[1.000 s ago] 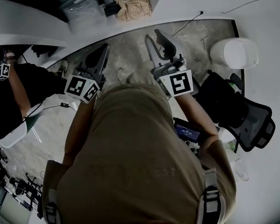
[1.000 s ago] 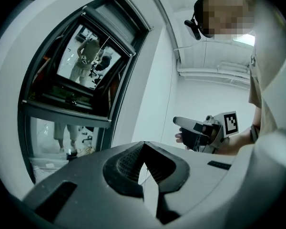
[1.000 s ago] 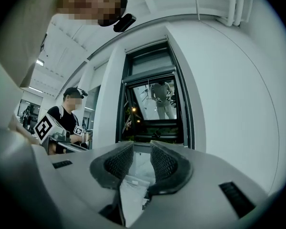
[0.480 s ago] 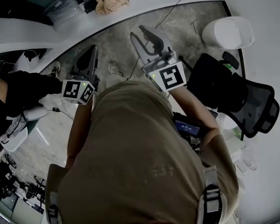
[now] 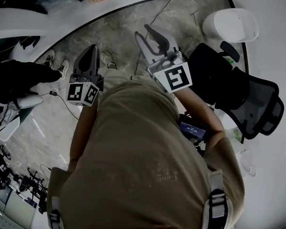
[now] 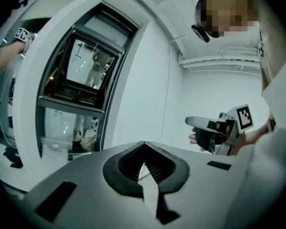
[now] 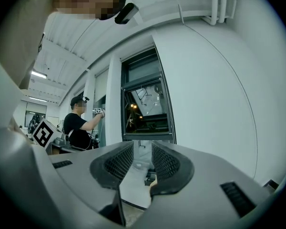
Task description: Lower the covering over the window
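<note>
White wall holds the dark-framed window, ahead of both grippers and apart from them; its covering cannot be made out. Left gripper has its fingers pressed together, nothing between. Right gripper has fingers partly apart, empty, the window showing through the gap. A black chair stands at the person's right.

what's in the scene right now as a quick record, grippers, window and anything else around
left gripper: shut, empty
right gripper: jaws apart, nothing between them
window: ahead of both grippers, neither touches it, glass showing
chair: black, on the person's right
other person: in black, further along to the left, arm raised
</note>
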Available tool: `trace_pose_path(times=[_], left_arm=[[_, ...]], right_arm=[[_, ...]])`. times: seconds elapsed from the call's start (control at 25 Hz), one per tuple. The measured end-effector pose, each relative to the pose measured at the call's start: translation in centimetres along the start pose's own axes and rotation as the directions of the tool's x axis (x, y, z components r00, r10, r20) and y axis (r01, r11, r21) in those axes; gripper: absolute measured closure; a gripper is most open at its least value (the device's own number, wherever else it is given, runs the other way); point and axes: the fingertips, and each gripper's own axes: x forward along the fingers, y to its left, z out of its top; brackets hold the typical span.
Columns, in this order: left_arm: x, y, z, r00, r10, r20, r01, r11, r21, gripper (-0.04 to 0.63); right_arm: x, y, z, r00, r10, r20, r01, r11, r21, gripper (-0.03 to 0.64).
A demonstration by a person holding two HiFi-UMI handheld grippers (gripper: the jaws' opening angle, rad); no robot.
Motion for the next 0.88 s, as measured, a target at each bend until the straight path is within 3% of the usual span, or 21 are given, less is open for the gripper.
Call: trace_pose_path(times=[0.16,0.32,0.56,0.68,0.88], left_arm=[[-2.2,-1.2,-0.9,0.995,0.098,0.033,-0.099,0.995,0.016,0.581],[-4.6,-1.0,-1.2,0.987,0.148,0.056,-0.15,0.989,0.019,0.581],[-7.2,0.8,-1.7,0.985,0.157,0.075,-0.158,0.987,0.007,0.581],[-8.2,2.8,-2.0,0.983,0.168,0.068,-0.167,0.986,-0.017,0.58],[-10.0,4.7,-2.3,0.983,0.175,0.049,-0.172,0.984,-0.053,0.58]], right_arm=[[-2.3,-0.4,-1.3,1.0,0.014,-0.017,-0.013,1.0,0.018,0.508],[-3.1,0.7,-1.5,0.999,0.038,-0.005,-0.038,0.999,0.014,0.508],[-2.7,3.2,-2.8,0.997,0.073,-0.041,-0.073,0.997,0.005,0.508],[-2.0,4.7,-3.9,0.992,0.077,-0.103,-0.081,0.996,-0.034,0.51],[-1.1,7.2,-4.1,0.986,0.067,-0.155,-0.081,0.993,-0.084,0.566]])
